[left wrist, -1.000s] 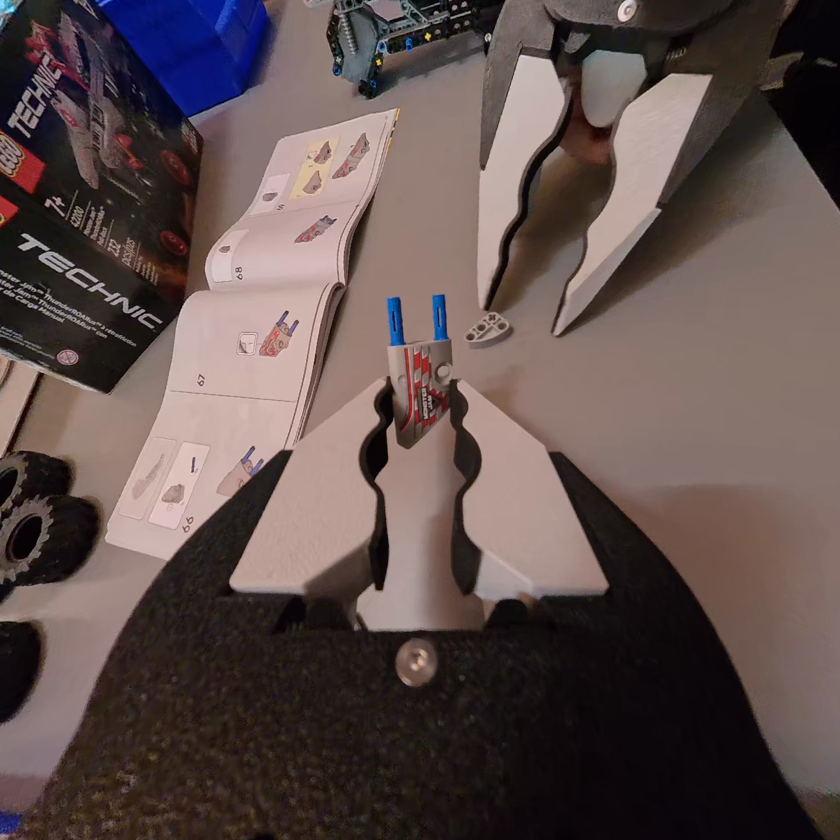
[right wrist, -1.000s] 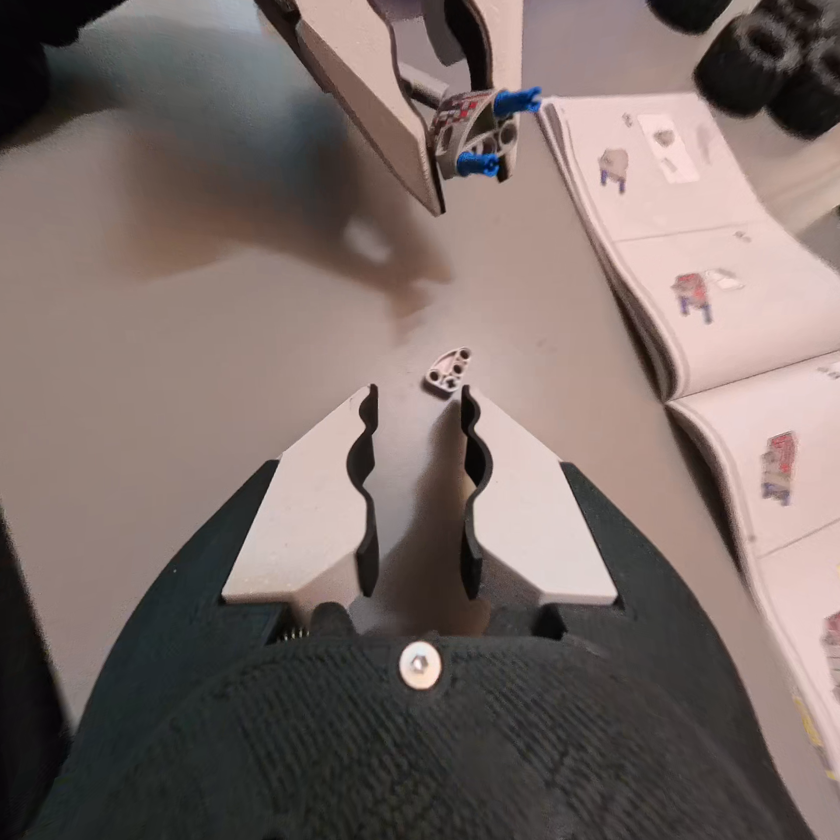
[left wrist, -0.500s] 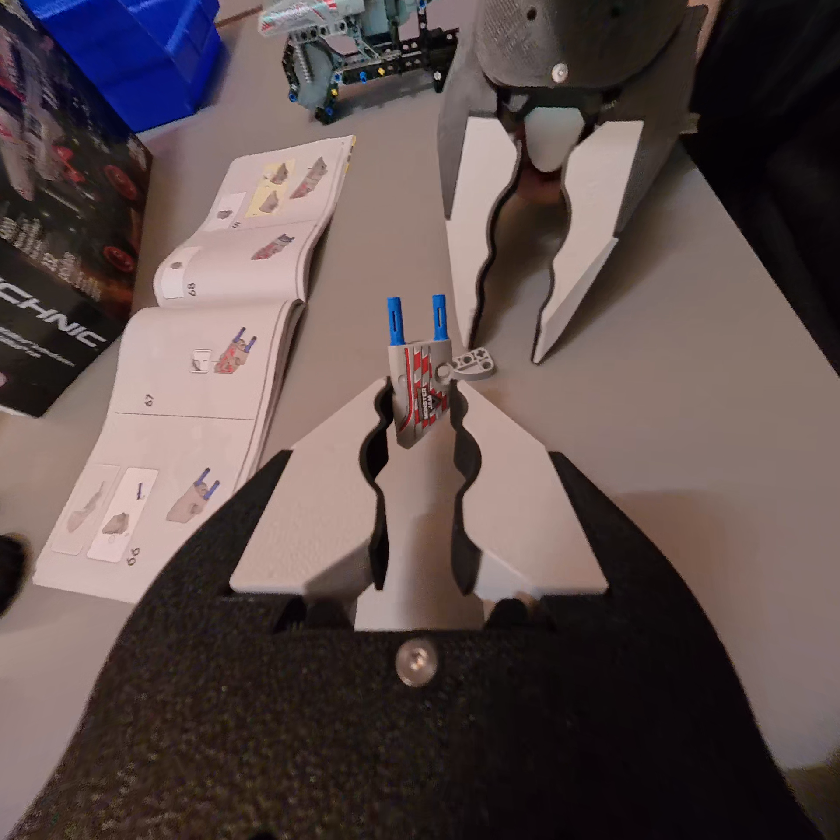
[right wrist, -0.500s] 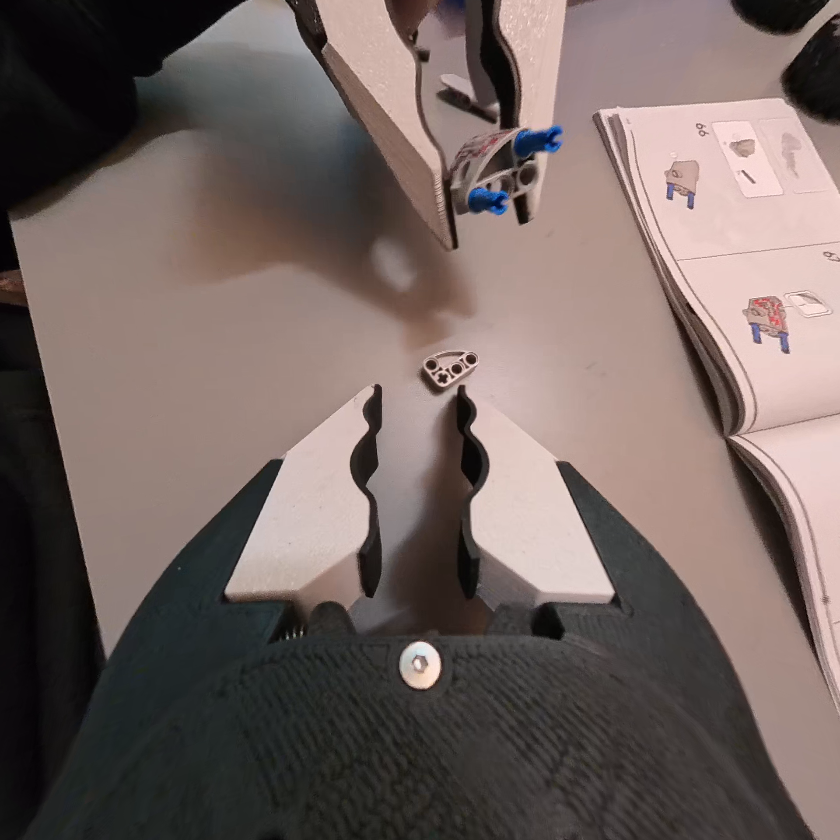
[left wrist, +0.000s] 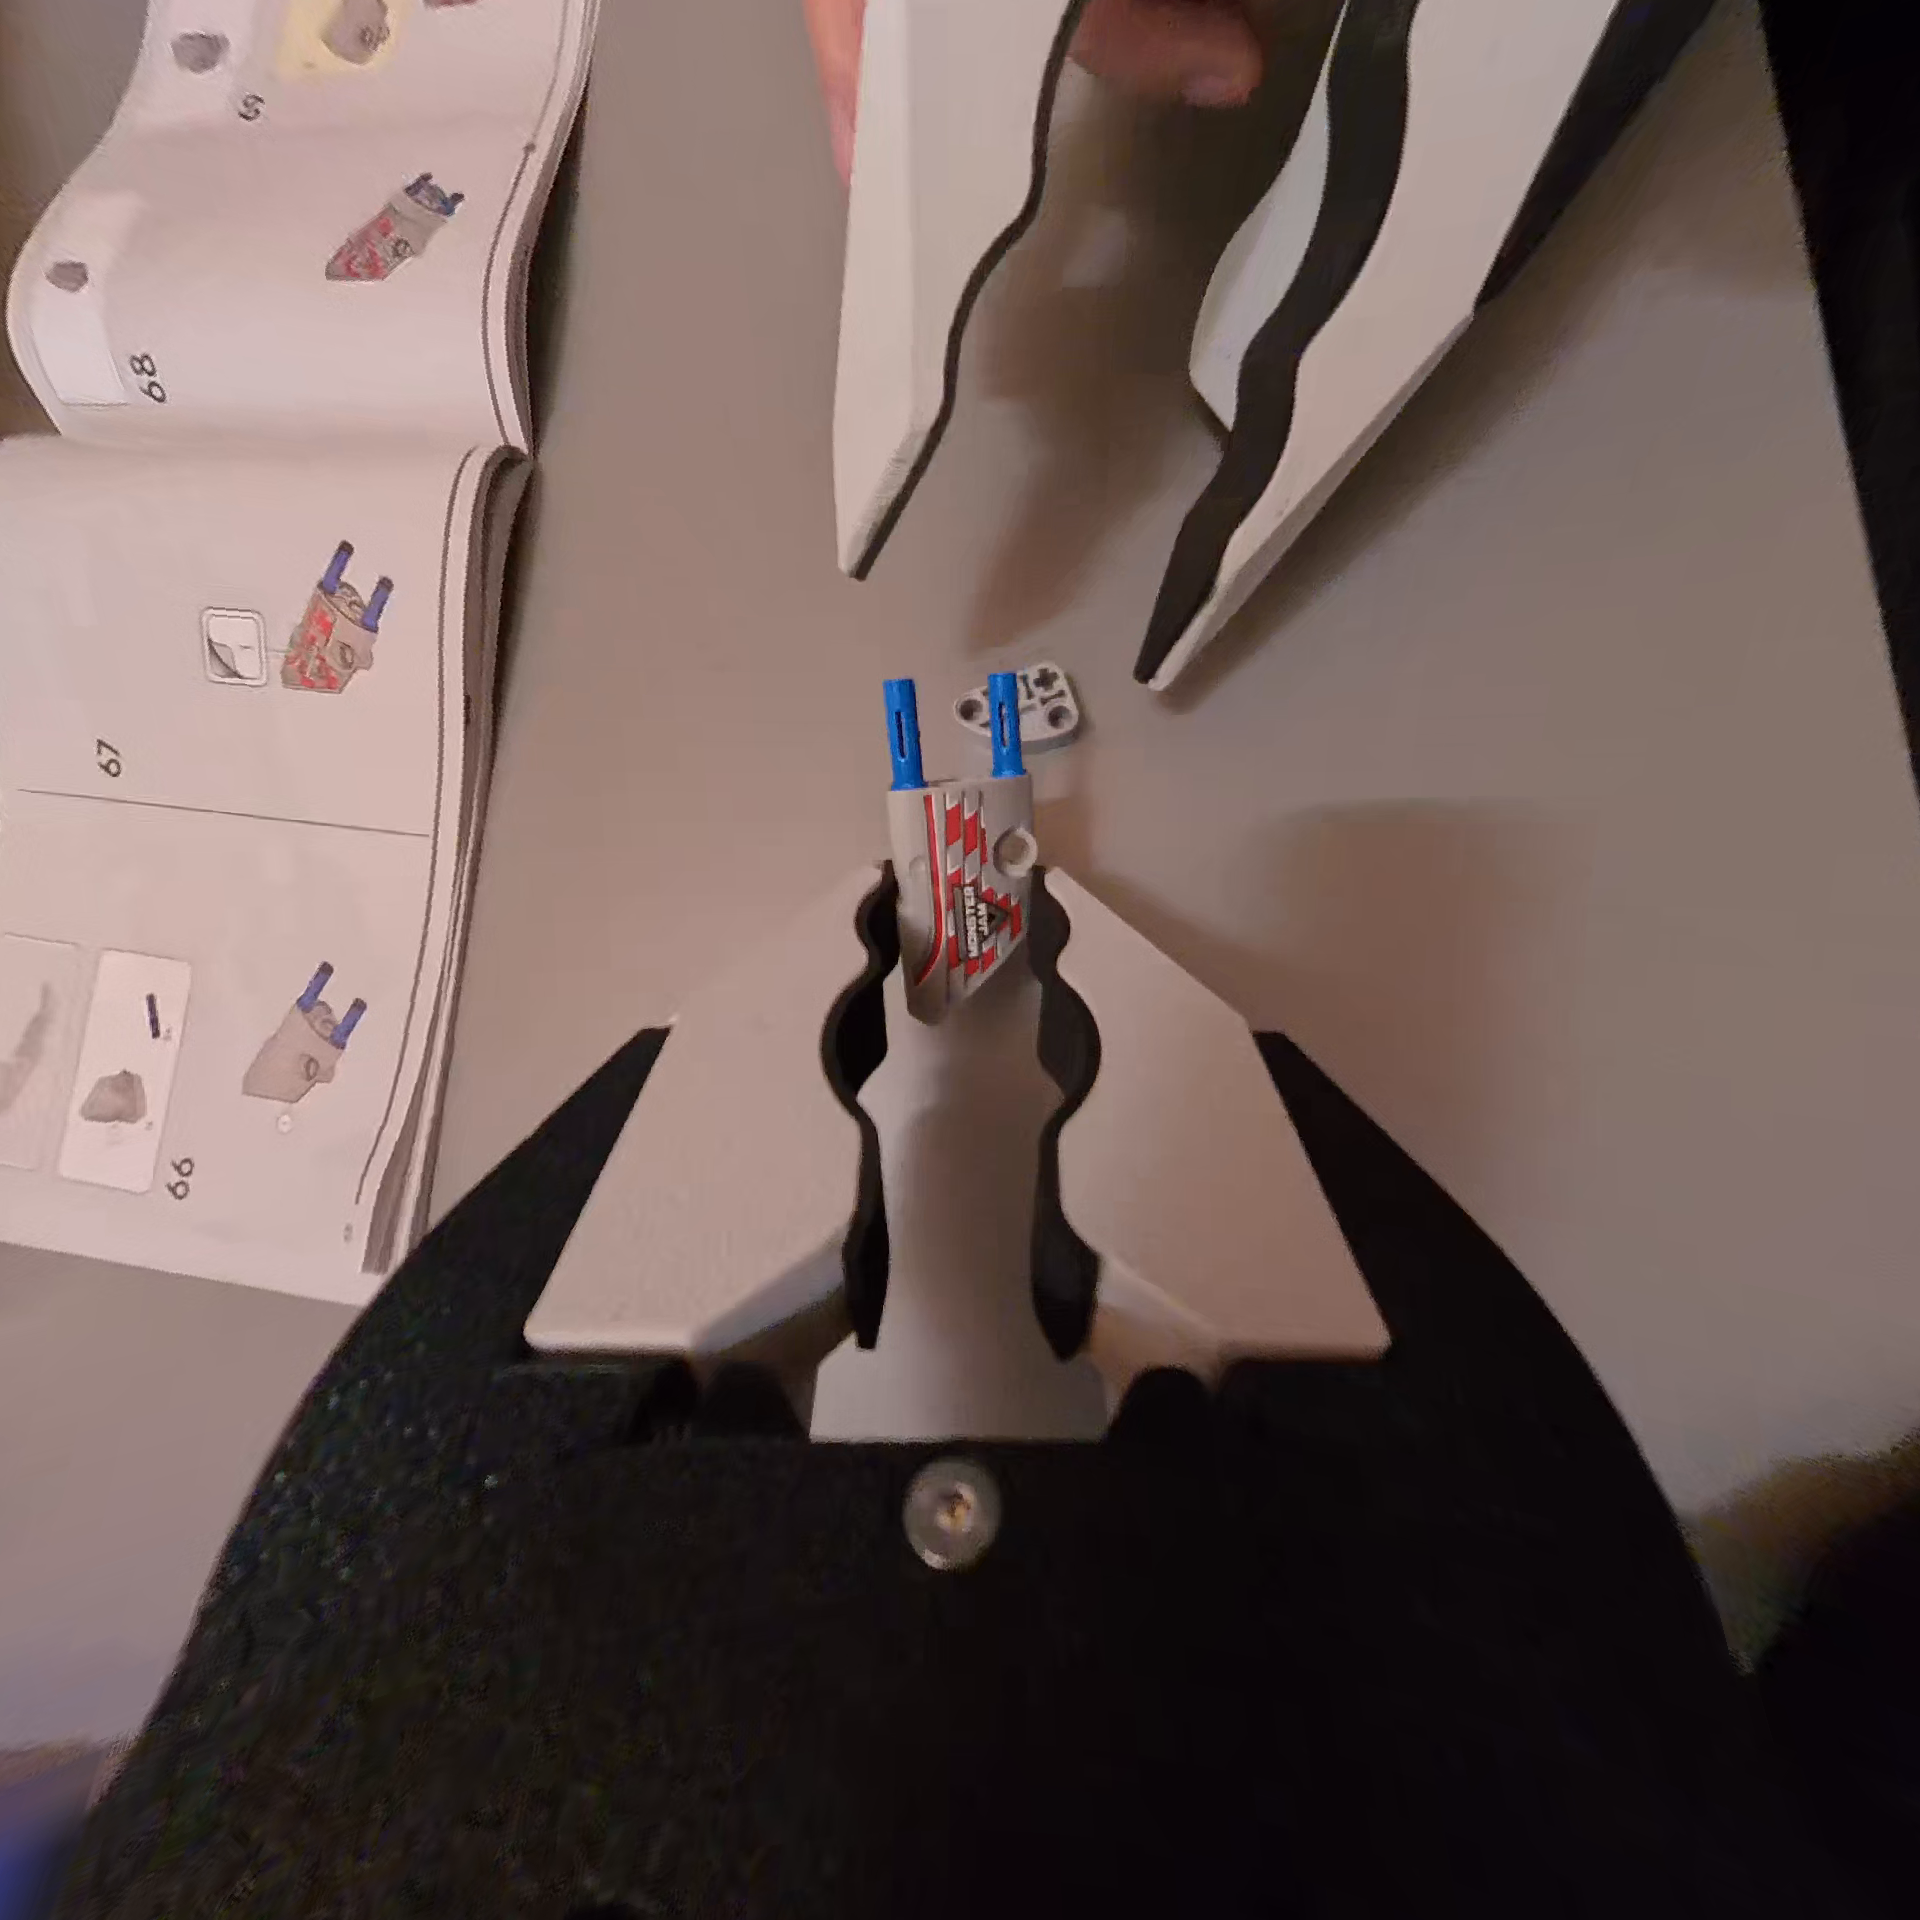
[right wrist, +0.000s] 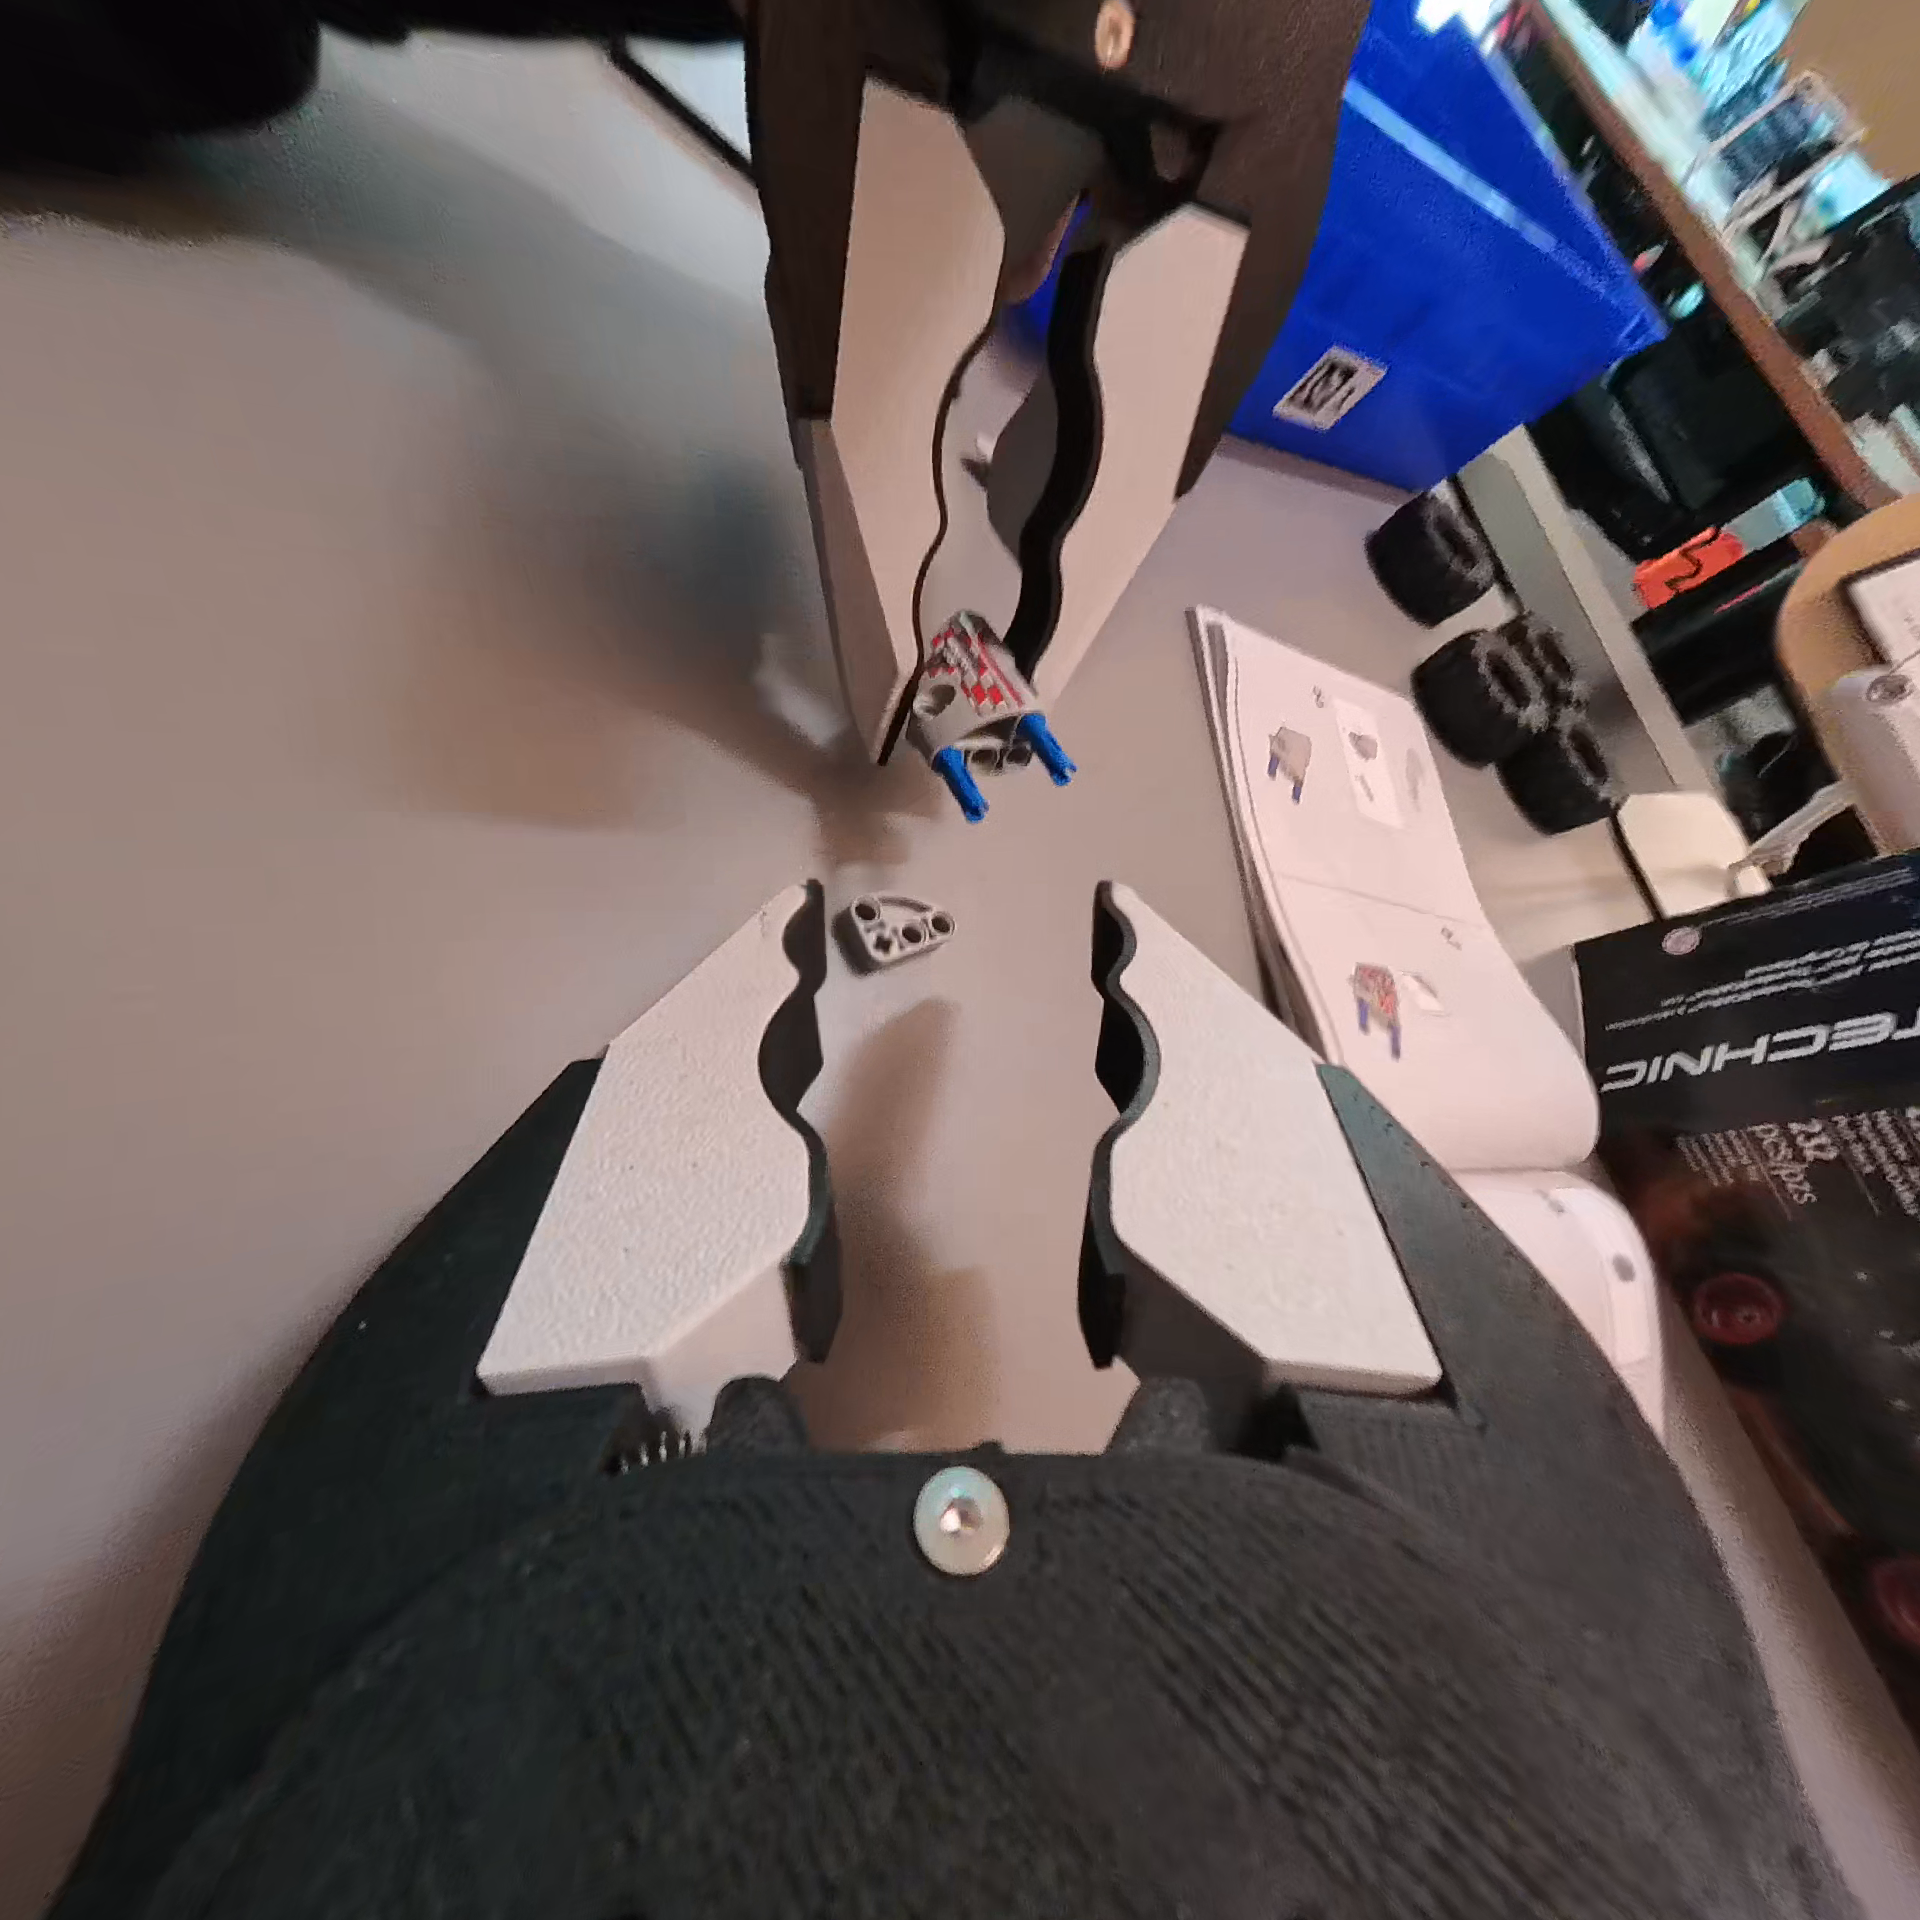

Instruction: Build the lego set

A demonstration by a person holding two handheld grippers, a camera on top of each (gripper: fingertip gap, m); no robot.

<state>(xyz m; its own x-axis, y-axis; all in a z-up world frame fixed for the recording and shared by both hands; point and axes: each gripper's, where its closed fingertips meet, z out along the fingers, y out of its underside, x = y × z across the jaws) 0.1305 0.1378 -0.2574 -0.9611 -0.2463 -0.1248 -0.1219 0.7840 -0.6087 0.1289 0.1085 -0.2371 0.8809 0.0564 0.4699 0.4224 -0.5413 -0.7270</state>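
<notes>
1. We're clamping the left gripper [left wrist: 961, 883] on the stickered grey panel [left wrist: 961, 914], its two blue pins [left wrist: 902, 727] sticking out toward 12 o'clock, presumably so they stay free for plugging in.
2. Our right gripper [right wrist: 956, 904] is hanging wide apart and empty, with the small grey plate [right wrist: 896, 932] lying flat on the table [right wrist: 312, 727] just inside its left fingertip [right wrist: 795, 904]. Looks like we're lining up a grab.
3. The instruction booklet [left wrist: 239, 727] is lying open at 9 o'clock in the left wrist view, handy for checking.
4. At 1 o'clock in the right wrist view, a blue bin [right wrist: 1455, 291]; can't see what's inside. Black tyres [right wrist: 1496, 681] are sitting loose at 2.
</notes>
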